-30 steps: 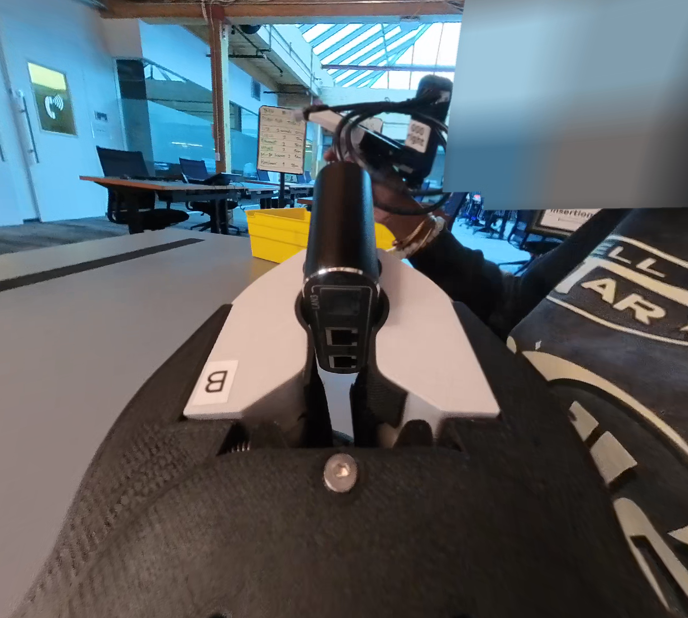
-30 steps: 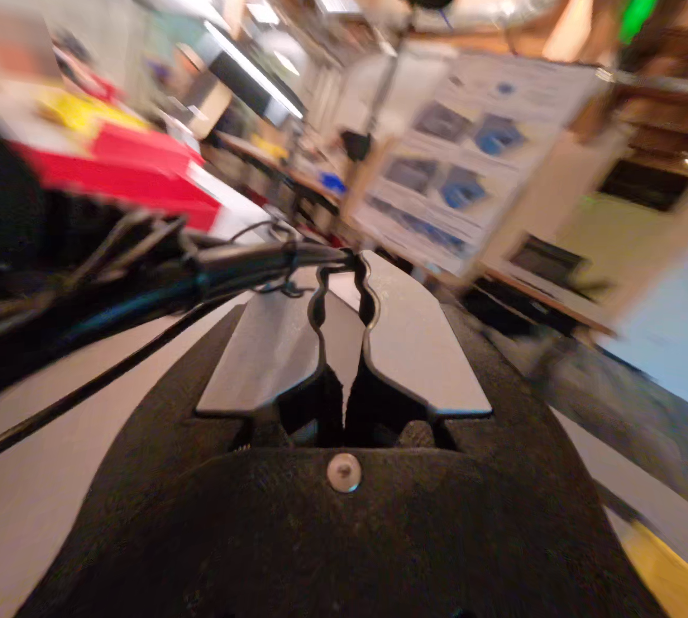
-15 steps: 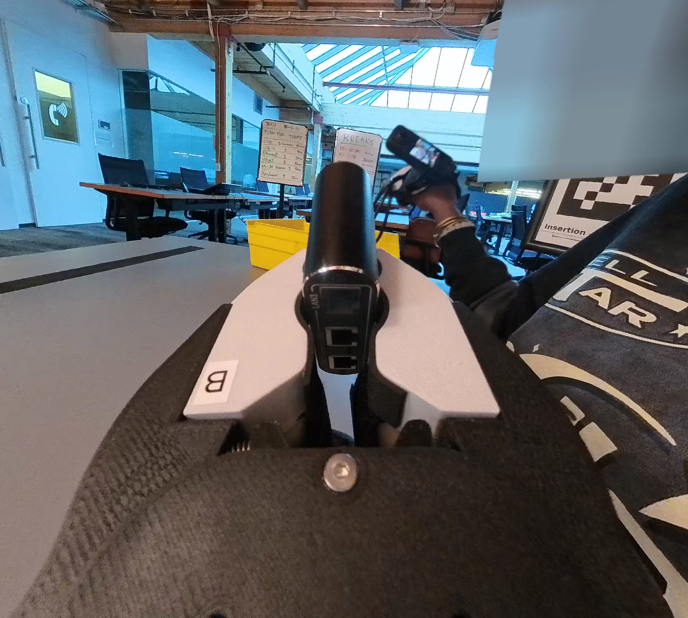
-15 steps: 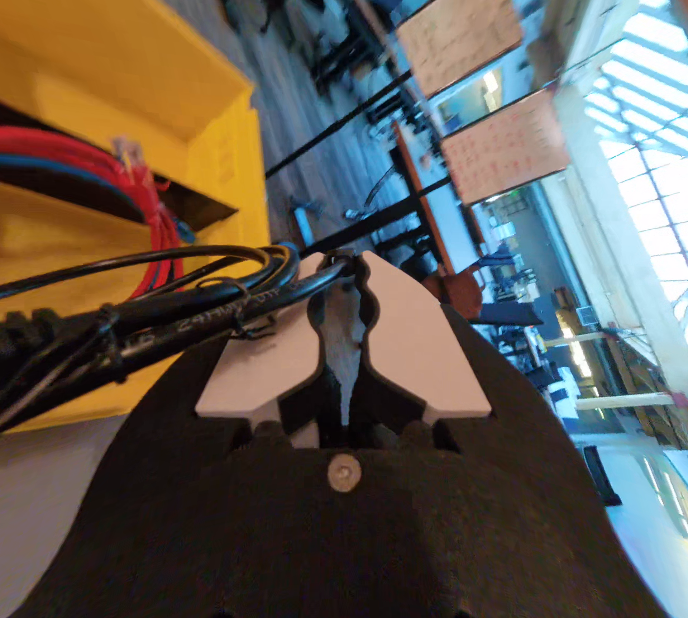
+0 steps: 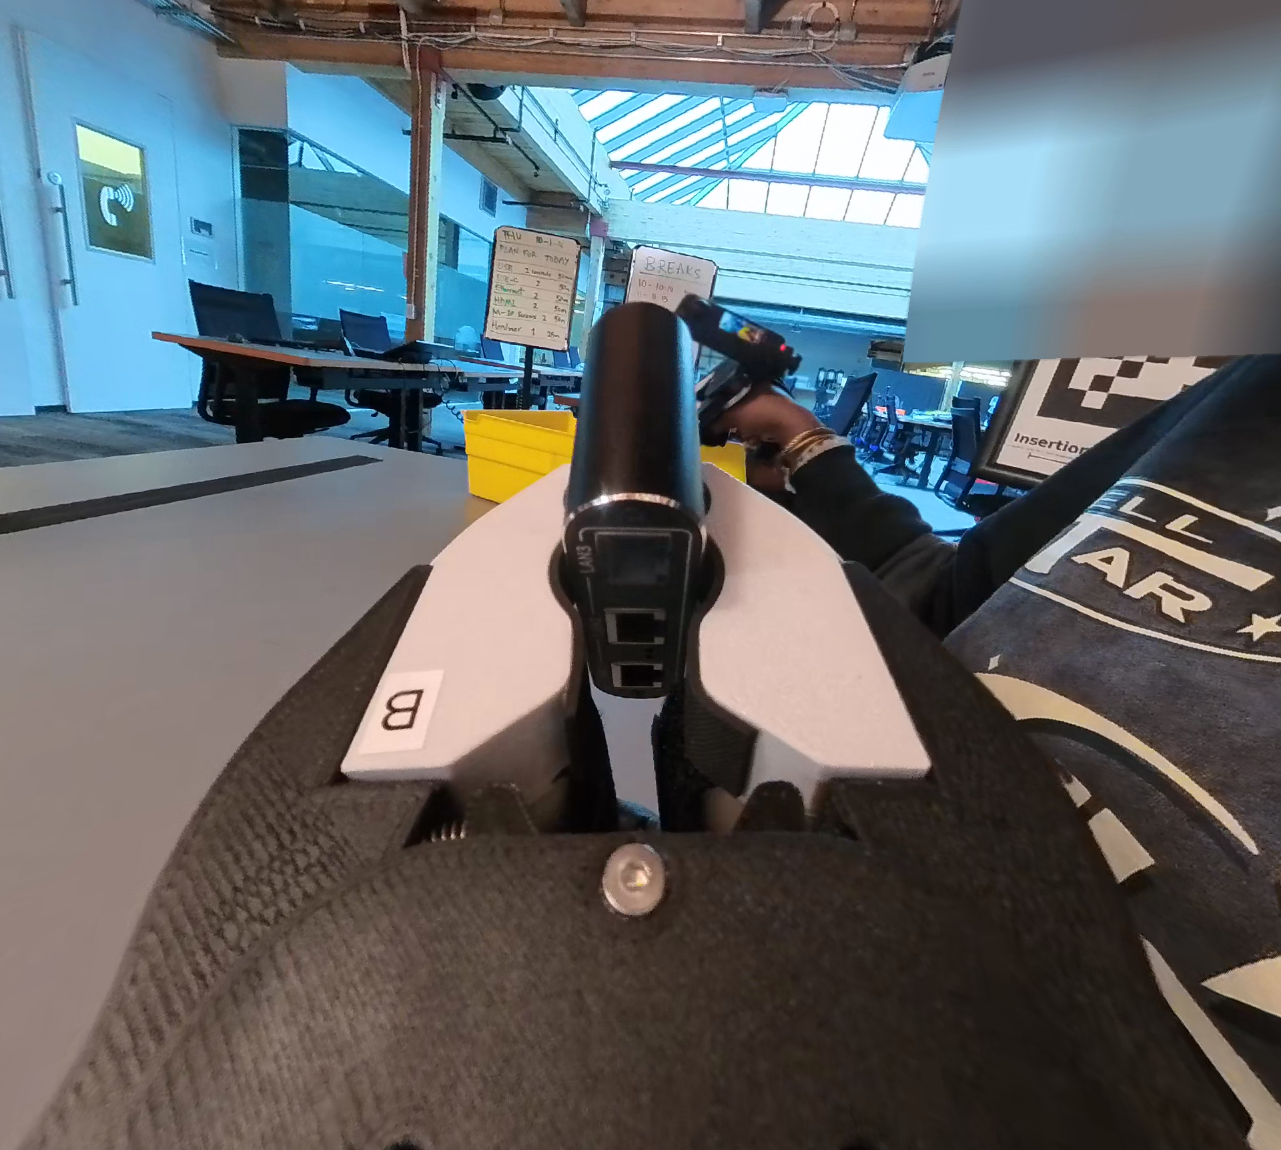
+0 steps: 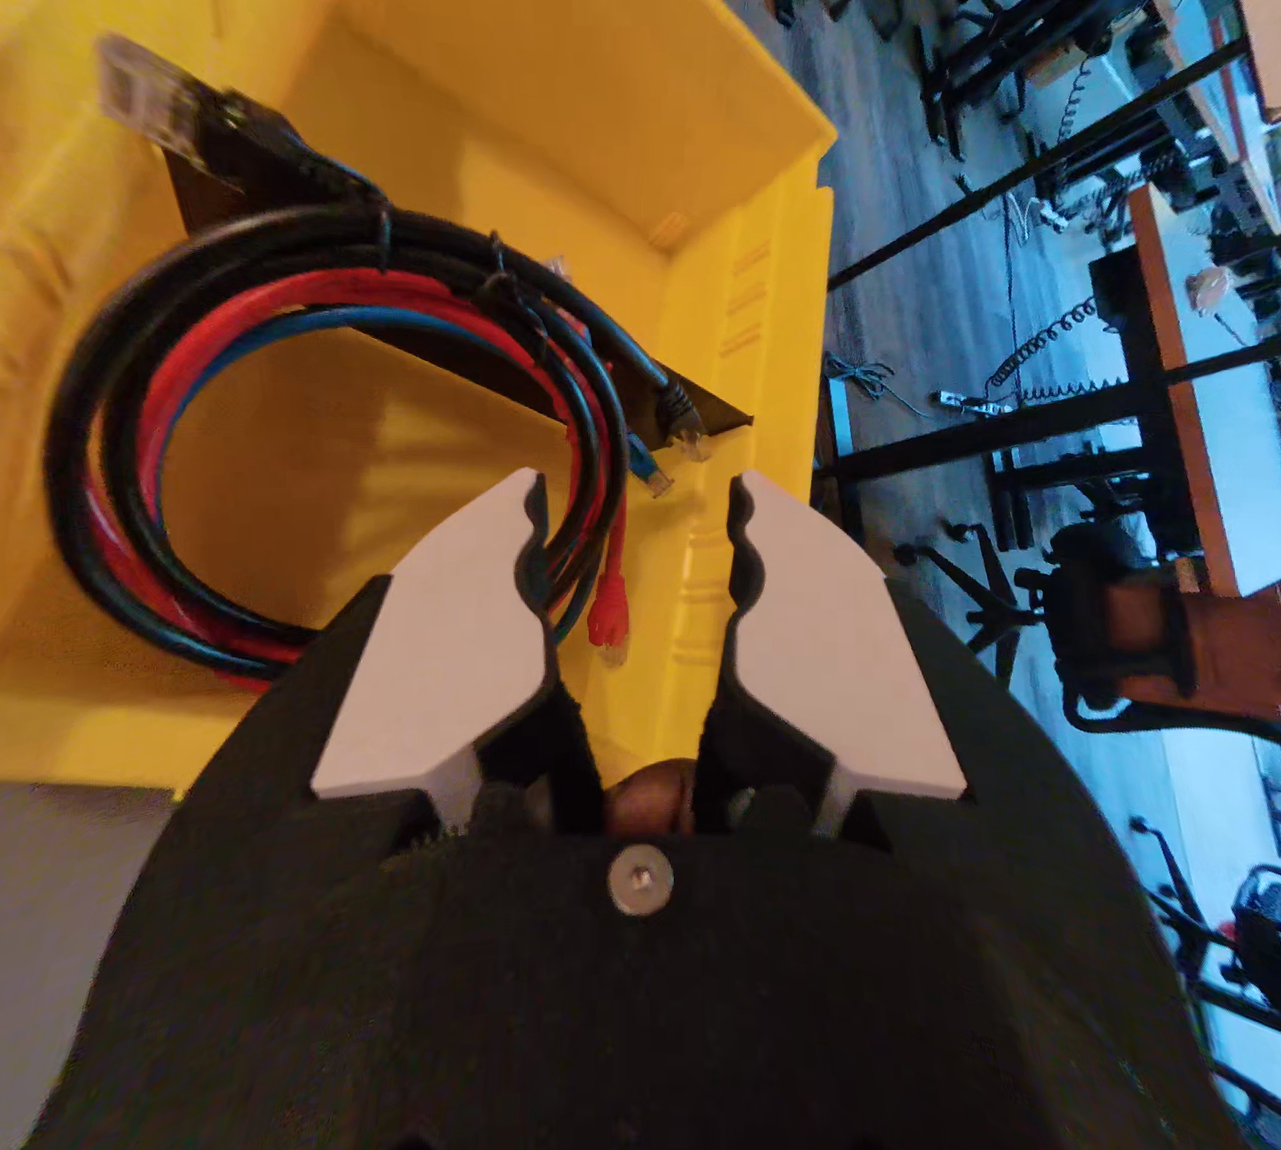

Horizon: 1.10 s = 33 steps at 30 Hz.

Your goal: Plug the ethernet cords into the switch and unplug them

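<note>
The left tool [image 5: 634, 569] is clamped on the black switch [image 5: 634, 458], whose long axis runs up the frame's centre, ports facing the camera. The right tool [image 6: 634, 496] gapes apart over the yellow bin [image 6: 485, 42]. There the coiled ethernet cords [image 6: 312, 368] lie at centre left, the red plug [image 6: 608, 614] between its tips; the right tool is nearer them.

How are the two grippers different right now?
The left gripper is shut on the black switch, while the right gripper is open with nothing clamped. The left gripper sits over the grey table; the right gripper points down into the yellow bin holding coiled cords. Both have light grey fingers on black bodies.
</note>
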Each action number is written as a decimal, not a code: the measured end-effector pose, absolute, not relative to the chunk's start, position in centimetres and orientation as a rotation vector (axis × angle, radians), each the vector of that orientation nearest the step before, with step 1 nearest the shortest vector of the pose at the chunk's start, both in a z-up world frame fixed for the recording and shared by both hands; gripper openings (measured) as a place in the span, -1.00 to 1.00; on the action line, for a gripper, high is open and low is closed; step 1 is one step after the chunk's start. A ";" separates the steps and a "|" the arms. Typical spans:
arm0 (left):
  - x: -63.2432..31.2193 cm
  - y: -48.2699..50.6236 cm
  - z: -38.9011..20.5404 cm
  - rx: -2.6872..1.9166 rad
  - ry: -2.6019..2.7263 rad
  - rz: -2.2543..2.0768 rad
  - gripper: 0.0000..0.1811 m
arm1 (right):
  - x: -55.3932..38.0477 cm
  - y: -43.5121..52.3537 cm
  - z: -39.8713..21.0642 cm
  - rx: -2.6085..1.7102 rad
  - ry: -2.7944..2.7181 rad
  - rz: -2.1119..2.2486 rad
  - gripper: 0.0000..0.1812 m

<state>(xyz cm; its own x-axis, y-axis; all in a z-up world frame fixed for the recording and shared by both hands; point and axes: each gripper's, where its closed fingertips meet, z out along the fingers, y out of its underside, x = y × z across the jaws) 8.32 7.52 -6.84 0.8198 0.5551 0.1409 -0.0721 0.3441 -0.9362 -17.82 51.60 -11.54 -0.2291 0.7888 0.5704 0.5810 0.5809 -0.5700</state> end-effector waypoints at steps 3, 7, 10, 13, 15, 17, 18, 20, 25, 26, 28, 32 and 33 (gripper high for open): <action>8.3 7.4 -6.8 -1.147 -0.486 0.425 -0.71 | -17.7 50.1 -10.5 -1.061 -1.926 0.459 -0.48; 8.2 7.3 -6.7 -1.141 -0.492 0.424 -0.71 | -17.3 44.8 -9.1 -1.019 -2.002 0.917 -0.55; 8.2 7.3 -6.7 -1.140 -0.492 0.425 -0.71 | -18.2 43.6 -8.3 -0.942 -1.950 1.005 -0.59; 8.2 7.3 -6.7 -1.141 -0.494 0.425 -0.71 | -19.4 43.1 -10.0 -0.938 -1.962 1.019 -0.70; 8.1 7.2 -6.7 -1.136 -0.502 0.422 -0.71 | -20.4 43.3 -11.8 -0.992 -1.989 0.991 -0.71; 7.9 7.0 -6.8 -1.125 -0.523 0.409 -0.71 | -20.6 42.9 -11.8 -0.996 -1.984 1.030 -0.71; 7.8 6.8 -6.8 -1.116 -0.535 0.399 -0.71 | -20.6 42.9 -11.3 -1.005 -1.966 1.047 -0.64; 7.6 6.5 -6.7 -1.097 -0.554 0.372 -0.71 | -20.0 42.3 -8.8 -0.968 -1.888 1.120 -0.60; 7.7 6.6 -6.8 -1.096 -0.552 0.347 -0.71 | -12.6 32.3 1.0 -0.422 -1.715 1.757 -0.57; 7.8 6.8 -6.8 -1.104 -0.542 0.349 -0.71 | -9.7 29.6 2.9 -0.248 -1.663 1.931 -0.52; 8.0 7.1 -6.9 -1.125 -0.527 0.354 -0.71 | -3.5 24.4 4.8 0.041 -1.657 2.245 -0.44; 8.6 8.1 -7.2 -1.184 -0.471 0.355 -0.71 | 6.2 14.7 1.4 0.439 -2.006 2.506 -0.25; 8.8 8.4 -7.3 -1.202 -0.455 0.357 -0.72 | 7.6 12.7 0.1 0.483 -2.084 2.506 -0.27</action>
